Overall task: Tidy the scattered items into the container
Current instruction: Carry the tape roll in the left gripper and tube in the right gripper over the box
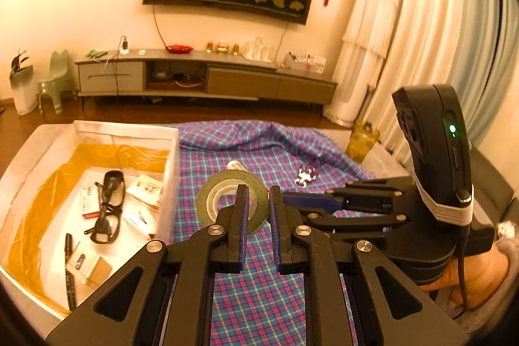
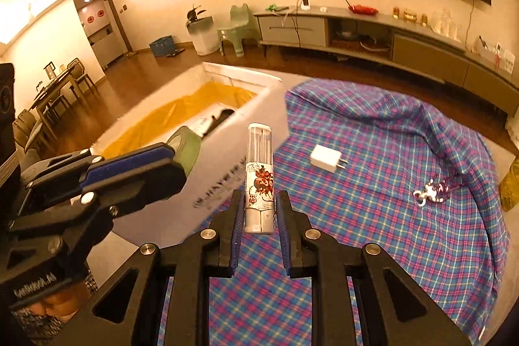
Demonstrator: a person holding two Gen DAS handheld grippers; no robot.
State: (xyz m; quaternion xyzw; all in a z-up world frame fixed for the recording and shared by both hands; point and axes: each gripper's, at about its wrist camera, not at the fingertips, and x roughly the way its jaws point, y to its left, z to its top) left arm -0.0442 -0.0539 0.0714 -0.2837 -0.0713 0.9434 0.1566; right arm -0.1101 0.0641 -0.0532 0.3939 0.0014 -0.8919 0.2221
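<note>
Plaid cloth (image 1: 259,297) beside white box (image 1: 170,151) holding glasses (image 1: 108,206); left hand-held gripper (image 1: 258,216) clamps tape roll (image 1: 227,200), right hand-held gripper (image 2: 259,209) clamps tube (image 2: 259,177).

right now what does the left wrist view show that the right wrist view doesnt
Only the left wrist view looks down into the box: the black glasses, a black pen and small packets on its floor.

Only the right wrist view shows the white charger plug on the cloth and the clear-capped tube gripped in the right gripper.

Both show the green tape roll held by the left gripper, the white box with yellow lining, the purple keychain and the plaid cloth.
</note>
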